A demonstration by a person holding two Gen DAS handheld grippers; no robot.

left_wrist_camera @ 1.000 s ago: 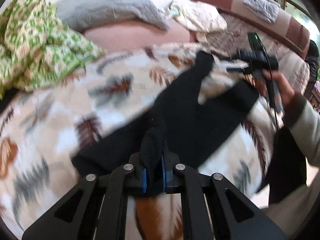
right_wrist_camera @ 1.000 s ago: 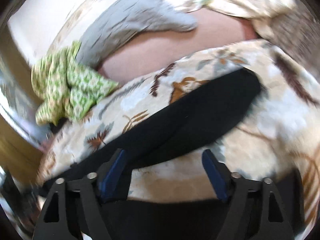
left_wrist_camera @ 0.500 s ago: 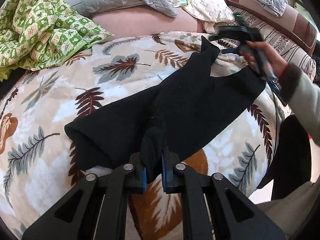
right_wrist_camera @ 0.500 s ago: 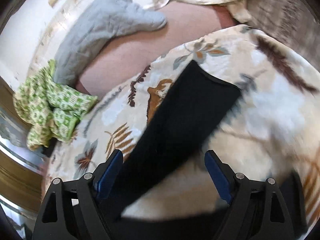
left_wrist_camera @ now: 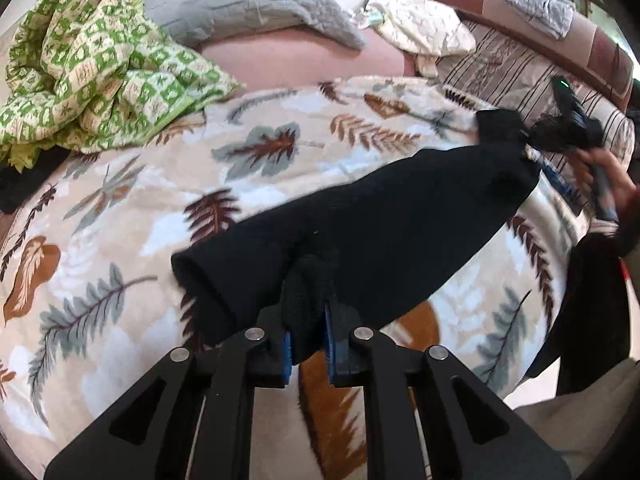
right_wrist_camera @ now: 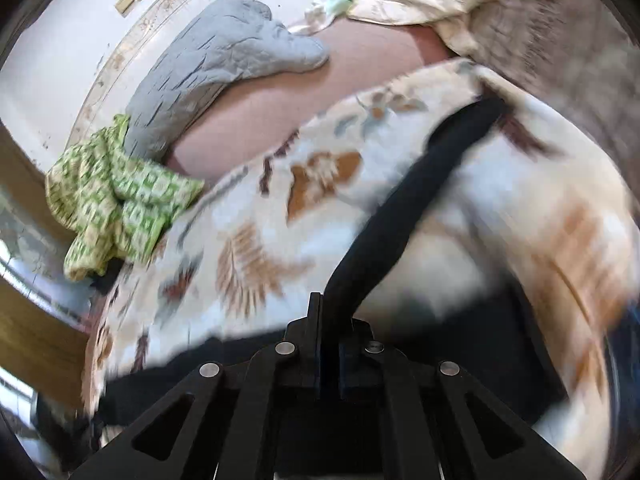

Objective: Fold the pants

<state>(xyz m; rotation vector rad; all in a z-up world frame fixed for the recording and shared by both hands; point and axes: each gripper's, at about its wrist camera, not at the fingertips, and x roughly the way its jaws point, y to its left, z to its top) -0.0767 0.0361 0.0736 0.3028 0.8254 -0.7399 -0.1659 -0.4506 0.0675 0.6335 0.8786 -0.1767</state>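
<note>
Black pants point(left_wrist_camera: 380, 216) lie stretched across a leaf-print blanket point(left_wrist_camera: 120, 248). In the left wrist view my left gripper point(left_wrist_camera: 307, 344) pinches a bunched fold at their near end; its jaws are just easing open, but the blue pads still press on the cloth. At the far right my right gripper point(left_wrist_camera: 532, 144), held by a person's hand point(left_wrist_camera: 608, 188), grips the far end of the pants. In the blurred right wrist view the right gripper point(right_wrist_camera: 330, 344) has its jaws closing tight on a narrow strip of the pants point(right_wrist_camera: 400, 216), which runs up and away from it.
A crumpled green patterned quilt point(left_wrist_camera: 88, 68) lies at the far left, with a grey pillow point(left_wrist_camera: 248, 8) behind it. A cream cloth point(left_wrist_camera: 424, 36) and a striped brown cover point(left_wrist_camera: 520, 68) are at the back right. The bed edge drops off at the right.
The right gripper, open over the pant leg before, has shut on its far end and pulled right. The pants now lie stretched longer. The left gripper has stayed put on its fold.
</note>
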